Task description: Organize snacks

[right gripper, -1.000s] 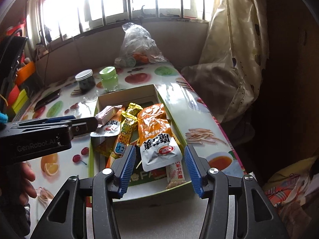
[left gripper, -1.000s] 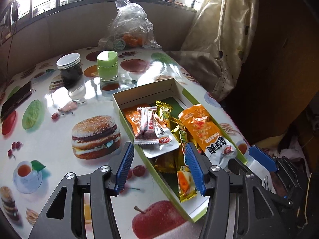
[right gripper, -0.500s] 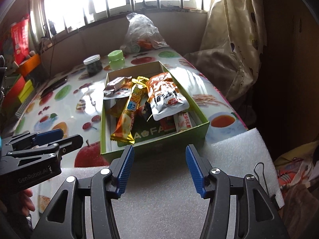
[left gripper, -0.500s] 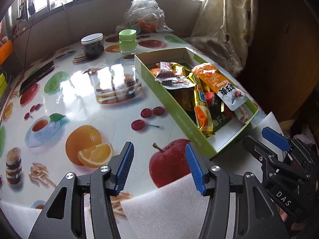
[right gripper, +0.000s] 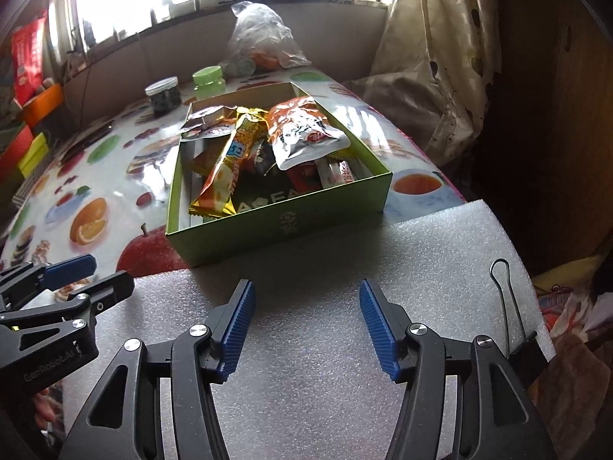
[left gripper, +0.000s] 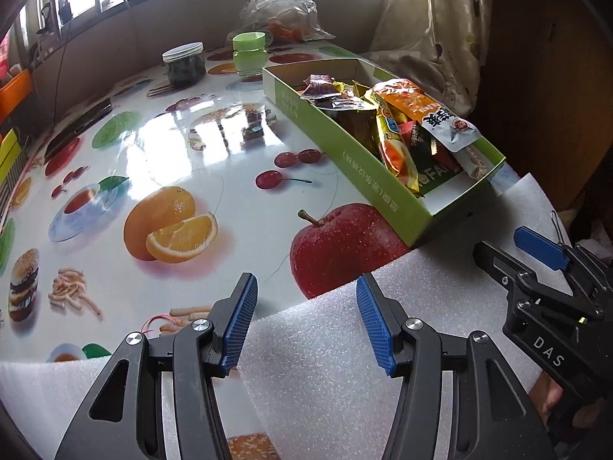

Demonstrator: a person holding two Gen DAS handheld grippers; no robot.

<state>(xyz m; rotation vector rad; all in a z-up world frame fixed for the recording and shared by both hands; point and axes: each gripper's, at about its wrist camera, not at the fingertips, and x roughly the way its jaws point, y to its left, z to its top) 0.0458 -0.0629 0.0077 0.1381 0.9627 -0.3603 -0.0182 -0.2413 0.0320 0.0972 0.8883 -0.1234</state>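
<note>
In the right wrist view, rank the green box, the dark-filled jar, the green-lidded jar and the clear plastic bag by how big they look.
1. green box
2. clear plastic bag
3. dark-filled jar and green-lidded jar: too alike to rank. The box is nearest, which inflates it.

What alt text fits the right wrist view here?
The open, empty right gripper hovers over white foam sheet, facing a green box piled with snack packets. The left gripper shows at left.

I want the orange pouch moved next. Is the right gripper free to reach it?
Probably yes. The right gripper is open and empty over the foam sheet, and the orange pouch lies on top of the pile, uncovered.
</note>
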